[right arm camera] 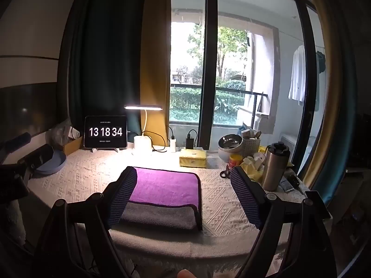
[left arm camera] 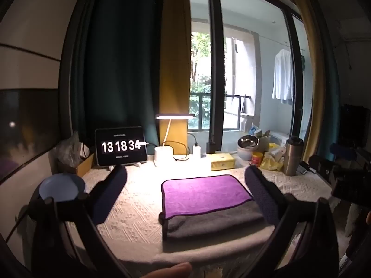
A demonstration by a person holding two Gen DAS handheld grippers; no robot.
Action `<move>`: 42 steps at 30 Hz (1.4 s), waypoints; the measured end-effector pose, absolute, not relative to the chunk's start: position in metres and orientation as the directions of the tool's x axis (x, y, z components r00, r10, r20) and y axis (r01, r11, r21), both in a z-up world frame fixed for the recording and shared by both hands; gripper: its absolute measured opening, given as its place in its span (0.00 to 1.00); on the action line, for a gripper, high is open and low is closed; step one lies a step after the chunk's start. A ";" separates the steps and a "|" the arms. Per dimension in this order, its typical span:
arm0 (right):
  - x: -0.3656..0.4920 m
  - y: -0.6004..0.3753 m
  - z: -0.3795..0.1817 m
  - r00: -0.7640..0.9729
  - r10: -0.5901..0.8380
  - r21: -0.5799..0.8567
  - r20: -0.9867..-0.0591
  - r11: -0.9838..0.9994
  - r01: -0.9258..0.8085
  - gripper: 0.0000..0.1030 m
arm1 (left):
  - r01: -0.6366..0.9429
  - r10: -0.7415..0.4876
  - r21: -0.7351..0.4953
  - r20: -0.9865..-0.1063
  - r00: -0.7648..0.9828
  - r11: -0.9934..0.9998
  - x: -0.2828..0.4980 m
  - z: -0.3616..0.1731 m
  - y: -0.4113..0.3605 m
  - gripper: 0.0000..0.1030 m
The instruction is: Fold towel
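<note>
Left wrist view: the towel (left arm camera: 206, 199), purple on top with a grey layer showing along its near edge, lies already folded on the white tablecloth (left arm camera: 129, 210). It sits ahead of the left gripper (left arm camera: 185, 190), between the jaws but nearer the right-hand one, which overlaps its right edge in the picture; contact cannot be told. Its long axis runs across the jaws. The jaws are spread wide and hold nothing.

Right wrist view: the towel (right arm camera: 164, 190) lies ahead and left of the right gripper (right arm camera: 185, 185), partly behind the left-hand jaw. These jaws are also spread wide, released, empty. Both grippers seem about equally near.
</note>
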State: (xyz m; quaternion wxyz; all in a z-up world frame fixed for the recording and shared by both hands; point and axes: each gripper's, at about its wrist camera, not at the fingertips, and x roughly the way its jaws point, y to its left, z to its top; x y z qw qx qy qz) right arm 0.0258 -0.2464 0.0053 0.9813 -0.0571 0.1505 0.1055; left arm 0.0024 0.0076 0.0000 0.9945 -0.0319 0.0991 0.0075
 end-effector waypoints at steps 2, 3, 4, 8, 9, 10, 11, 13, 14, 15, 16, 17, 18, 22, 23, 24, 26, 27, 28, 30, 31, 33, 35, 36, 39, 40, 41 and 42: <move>0.026 -0.248 0.006 0.933 0.188 -0.081 -0.307 0.972 -0.222 0.83 | -0.025 0.010 -0.074 -0.206 0.978 0.997 0.004 0.000 0.012 0.99; 0.027 -0.248 0.006 0.933 0.187 -0.081 -0.307 0.972 -0.221 0.83 | -0.024 0.007 -0.079 -0.211 0.978 0.997 0.005 0.000 0.014 0.99; 0.027 -0.249 0.006 0.933 0.187 -0.081 -0.308 0.972 -0.221 0.83 | -0.018 0.010 -0.037 -0.201 0.980 0.999 0.003 0.000 0.004 0.99; 0.028 -0.240 0.001 0.929 0.195 -0.079 -0.314 0.970 -0.230 0.83 | -0.005 -0.004 -0.048 -0.203 0.979 0.999 0.002 -0.001 0.005 0.99; 0.028 -0.242 0.002 0.928 0.199 -0.075 -0.314 0.969 -0.234 0.83 | -0.007 -0.004 -0.052 -0.208 0.978 0.999 0.004 -0.001 0.006 0.99; 0.028 -0.242 0.004 0.928 0.202 -0.073 -0.314 0.969 -0.235 0.83 | -0.007 -0.004 -0.053 -0.207 0.978 0.999 0.004 -0.001 0.006 0.99; 0.029 -0.239 0.003 0.927 0.203 -0.073 -0.314 0.969 -0.237 0.83 | -0.006 -0.005 -0.055 -0.207 0.978 0.998 0.003 -0.001 0.006 0.99; 0.029 -0.246 0.002 0.926 0.212 -0.065 -0.313 0.968 -0.243 0.83 | -0.008 -0.004 -0.055 -0.205 0.979 0.998 0.002 -0.001 0.006 0.99; 0.030 -0.245 0.002 0.925 0.212 -0.064 -0.314 0.968 -0.243 0.83 | -0.007 -0.004 -0.053 -0.206 0.979 0.999 0.002 -0.001 0.004 0.99; 0.030 -0.244 0.001 0.925 0.212 -0.063 -0.315 0.968 -0.243 0.83 | -0.005 -0.007 -0.054 -0.210 0.978 0.999 0.004 0.000 0.006 0.99; 0.031 -0.245 0.000 0.925 0.213 -0.062 -0.316 0.968 -0.244 0.83 | -0.005 -0.006 -0.054 -0.210 0.978 0.999 0.004 -0.001 0.005 0.99; 0.031 -0.244 0.000 0.925 0.213 -0.063 -0.316 0.968 -0.245 0.83 | -0.006 -0.005 -0.053 -0.210 0.978 0.999 0.004 -0.001 0.005 0.99; 0.031 -0.243 -0.001 0.924 0.214 -0.063 -0.316 0.967 -0.245 0.83 | -0.006 -0.005 -0.052 -0.211 0.978 0.999 0.004 -0.002 0.004 0.99; 0.031 -0.241 -0.001 0.924 0.214 -0.064 -0.316 0.967 -0.245 0.83 | -0.004 -0.008 -0.054 -0.215 0.977 0.999 0.005 -0.004 0.004 0.99; 0.031 -0.241 -0.001 0.924 0.214 -0.064 -0.317 0.967 -0.245 0.83 | -0.004 -0.008 -0.055 -0.215 0.977 0.999 0.005 -0.004 0.004 0.99; 0.031 -0.241 -0.001 0.924 0.213 -0.064 -0.317 0.967 -0.245 0.83 | -0.004 -0.008 -0.055 -0.215 0.976 0.998 0.005 -0.004 0.005 0.99; 0.031 -0.241 -0.001 0.924 0.214 -0.063 -0.316 0.967 -0.245 0.83 | -0.003 -0.009 -0.055 -0.216 0.976 0.998 0.005 -0.004 0.004 0.99; 0.031 -0.240 -0.002 0.924 0.214 -0.062 -0.317 0.967 -0.246 0.83 | -0.003 -0.009 -0.056 -0.217 0.976 0.998 0.006 -0.005 0.005 0.99; 0.032 -0.240 -0.003 0.924 0.215 -0.062 -0.317 0.967 -0.247 0.83 | -0.003 -0.009 -0.055 -0.217 0.976 0.998 0.006 -0.005 0.004 0.99; 0.032 -0.239 -0.004 0.922 0.216 -0.062 -0.320 0.967 -0.248 0.83 | -0.004 -0.009 -0.057 -0.217 0.976 0.998 0.006 -0.005 0.005 0.99; 0.033 -0.239 -0.004 0.921 0.218 -0.061 -0.322 0.966 -0.250 0.83 | -0.004 -0.009 -0.056 -0.218 0.976 0.998 0.006 -0.005 0.004 0.99; 0.032 -0.242 -0.004 0.921 0.223 -0.058 -0.321 0.965 -0.254 0.83 | -0.005 -0.007 -0.054 -0.217 0.976 0.999 0.006 -0.006 0.004 0.99; 0.032 -0.242 -0.003 0.920 0.223 -0.057 -0.321 0.965 -0.254 0.83 | -0.003 -0.010 -0.057 -0.219 0.976 0.998 0.007 -0.005 0.005 0.99; 0.032 -0.242 -0.003 0.920 0.223 -0.058 -0.322 0.966 -0.254 0.83 | -0.003 -0.009 -0.056 -0.219 0.976 0.998 0.007 -0.005 0.005 0.99; 0.032 -0.241 -0.003 0.920 0.222 -0.057 -0.322 0.966 -0.253 0.83 | -0.003 -0.009 -0.057 -0.220 0.975 0.998 0.007 -0.004 0.006 0.99; 0.032 -0.241 -0.003 0.920 0.223 -0.058 -0.322 0.966 -0.254 0.83 | -0.003 -0.009 -0.057 -0.220 0.975 0.998 0.007 -0.004 0.006 0.99; 0.032 -0.241 -0.003 0.920 0.223 -0.058 -0.322 0.966 -0.254 0.83 | -0.004 -0.009 -0.057 -0.219 0.976 0.998 0.007 -0.004 0.006 0.99; 0.032 -0.240 -0.004 0.920 0.223 -0.058 -0.323 0.965 -0.254 0.83 | -0.003 -0.009 -0.057 -0.220 0.976 0.998 0.007 -0.004 0.006 0.99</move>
